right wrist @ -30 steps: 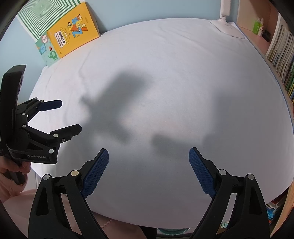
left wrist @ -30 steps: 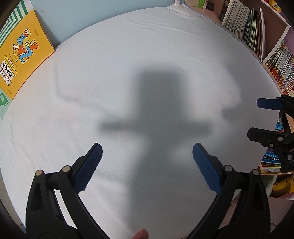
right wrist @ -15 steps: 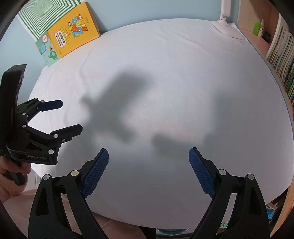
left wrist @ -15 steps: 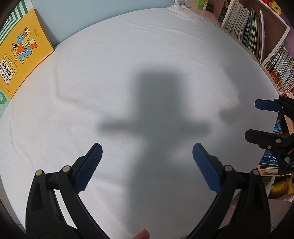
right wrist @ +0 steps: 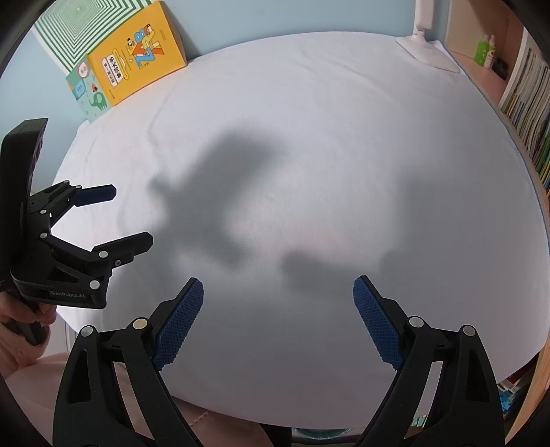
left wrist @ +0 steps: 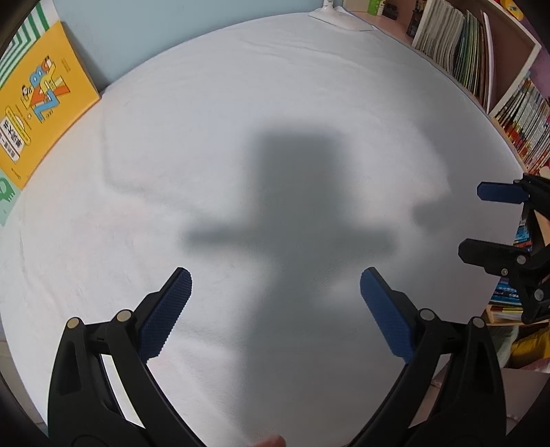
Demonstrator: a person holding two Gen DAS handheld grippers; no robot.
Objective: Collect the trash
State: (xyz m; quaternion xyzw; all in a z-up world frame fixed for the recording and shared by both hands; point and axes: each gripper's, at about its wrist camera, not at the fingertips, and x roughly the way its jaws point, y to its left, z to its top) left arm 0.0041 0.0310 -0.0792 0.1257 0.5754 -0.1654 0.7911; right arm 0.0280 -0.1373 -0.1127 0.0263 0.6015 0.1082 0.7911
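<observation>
White cloth-covered table, yellow book against the far wall. Left gripper and right gripper hover over it, jaws apart, holding nothing. No trash visible. Unchanged from 0.5 s ago.

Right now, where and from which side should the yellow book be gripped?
Take the yellow book by its top edge, probably from above: it stands leaning on the wall, bottom edge on the white table, so only its upper rim offers the jaws both faces.
</observation>
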